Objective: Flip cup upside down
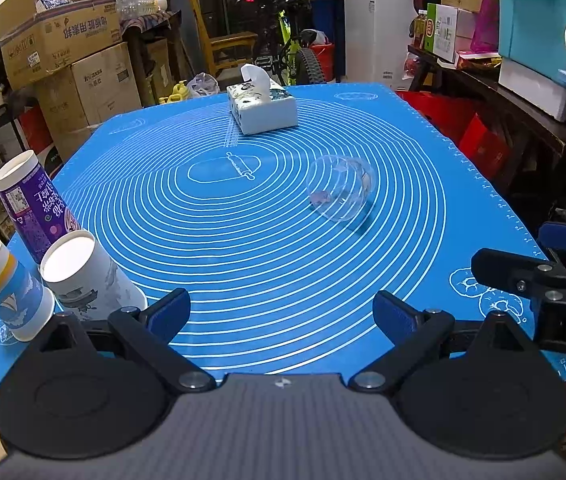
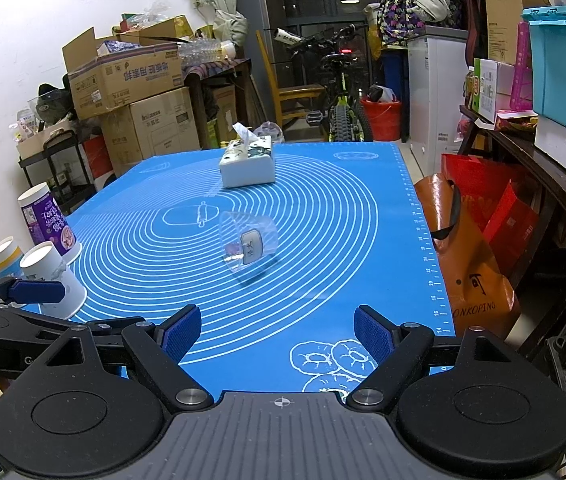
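A clear plastic cup [image 1: 341,188] lies on its side near the middle of the blue mat [image 1: 243,248]; it also shows in the right wrist view [image 2: 247,246], with a small label on it. My left gripper [image 1: 281,316] is open and empty, low over the mat's near edge, well short of the cup. My right gripper [image 2: 278,334] is open and empty, also at the near edge, with the cup ahead of it. The right gripper shows at the right edge of the left wrist view [image 1: 543,280].
Three paper cups stand upside down at the mat's left edge: purple [image 1: 31,208], white [image 1: 87,276], blue-and-yellow [image 1: 11,292]. A tissue box [image 1: 261,106] sits at the far side. Boxes, a bicycle and shelves surround the table; orange and red bags [image 2: 475,248] stand to the right.
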Demonstrator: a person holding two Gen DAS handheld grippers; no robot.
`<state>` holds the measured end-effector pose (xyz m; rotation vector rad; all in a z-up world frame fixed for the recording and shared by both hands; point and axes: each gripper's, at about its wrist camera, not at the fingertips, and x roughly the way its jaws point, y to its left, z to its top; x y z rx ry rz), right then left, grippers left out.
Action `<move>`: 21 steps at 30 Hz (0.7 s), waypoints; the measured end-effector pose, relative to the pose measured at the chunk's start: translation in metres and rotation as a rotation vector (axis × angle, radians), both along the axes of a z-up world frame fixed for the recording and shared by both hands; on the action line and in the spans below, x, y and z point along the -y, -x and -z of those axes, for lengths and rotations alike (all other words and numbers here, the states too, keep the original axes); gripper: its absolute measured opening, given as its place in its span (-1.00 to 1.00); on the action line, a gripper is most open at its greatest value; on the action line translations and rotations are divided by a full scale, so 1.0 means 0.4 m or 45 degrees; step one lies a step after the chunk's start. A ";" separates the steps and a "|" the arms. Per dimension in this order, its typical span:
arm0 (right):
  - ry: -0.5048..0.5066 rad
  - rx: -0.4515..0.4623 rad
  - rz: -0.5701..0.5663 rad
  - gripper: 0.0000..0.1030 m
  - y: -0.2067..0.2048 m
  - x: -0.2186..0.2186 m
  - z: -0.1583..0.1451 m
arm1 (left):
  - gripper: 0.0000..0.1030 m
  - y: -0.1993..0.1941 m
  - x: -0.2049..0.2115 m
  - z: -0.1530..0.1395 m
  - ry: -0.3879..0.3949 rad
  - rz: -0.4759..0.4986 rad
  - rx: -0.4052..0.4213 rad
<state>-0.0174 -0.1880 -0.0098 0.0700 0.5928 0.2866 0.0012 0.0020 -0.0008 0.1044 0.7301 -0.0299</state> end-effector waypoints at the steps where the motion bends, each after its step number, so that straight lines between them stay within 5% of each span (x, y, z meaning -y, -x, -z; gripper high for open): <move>1: 0.000 0.000 0.000 0.66 0.000 0.000 0.000 | 0.88 -0.001 -0.003 0.001 0.001 0.000 0.000; 21: -0.003 -0.002 0.000 0.66 -0.002 0.004 0.001 | 0.88 -0.002 -0.001 0.003 -0.007 -0.001 -0.001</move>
